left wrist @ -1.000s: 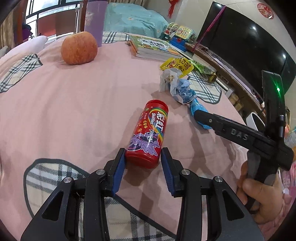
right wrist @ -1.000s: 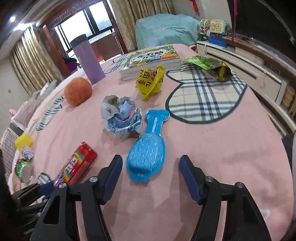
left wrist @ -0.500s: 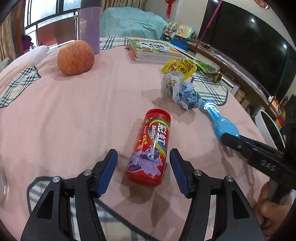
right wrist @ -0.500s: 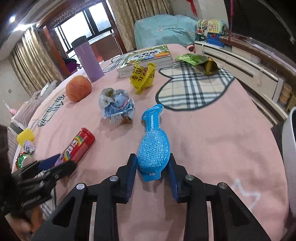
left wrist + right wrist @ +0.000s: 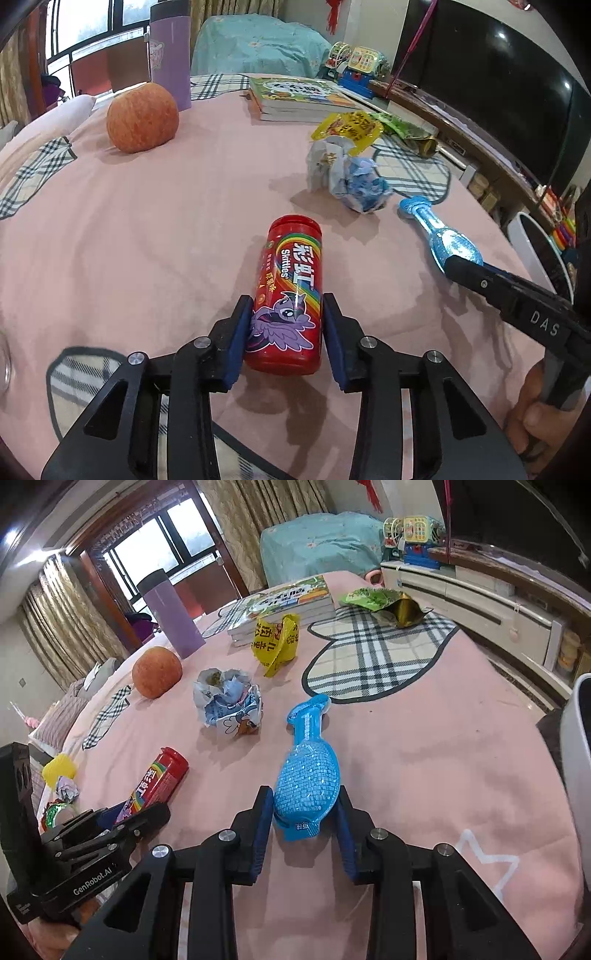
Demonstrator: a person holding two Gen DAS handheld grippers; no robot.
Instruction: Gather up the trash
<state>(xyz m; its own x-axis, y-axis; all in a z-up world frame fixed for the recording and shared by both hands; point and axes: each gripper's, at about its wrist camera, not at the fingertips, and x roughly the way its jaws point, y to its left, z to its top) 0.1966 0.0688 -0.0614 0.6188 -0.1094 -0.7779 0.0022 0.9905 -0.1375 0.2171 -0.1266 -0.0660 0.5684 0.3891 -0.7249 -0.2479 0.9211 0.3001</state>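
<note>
L tool (image 5: 286, 334) has just closed on the red Skittles tube (image 5: 290, 295), R tool (image 5: 304, 832) pinches the blue wrapper (image 5: 306, 782), both mid-bed (image 5: 147, 240) near its front edge. Risk: round tube squirts out; thin wrapper slips when lifted.

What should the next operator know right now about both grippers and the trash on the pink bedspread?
Left gripper: fingers have just closed on the lying red Skittles candy tube.
Right gripper: shut on the wide end of the blue plastic bottle-shaped wrapper.
Both items rest on the pink bedspread, not lifted.
Still loose: crumpled white-blue paper ball, yellow snack bag, green-gold snack bag.
White bin stands at the right edge.
Nothing seen binned yet.
</note>
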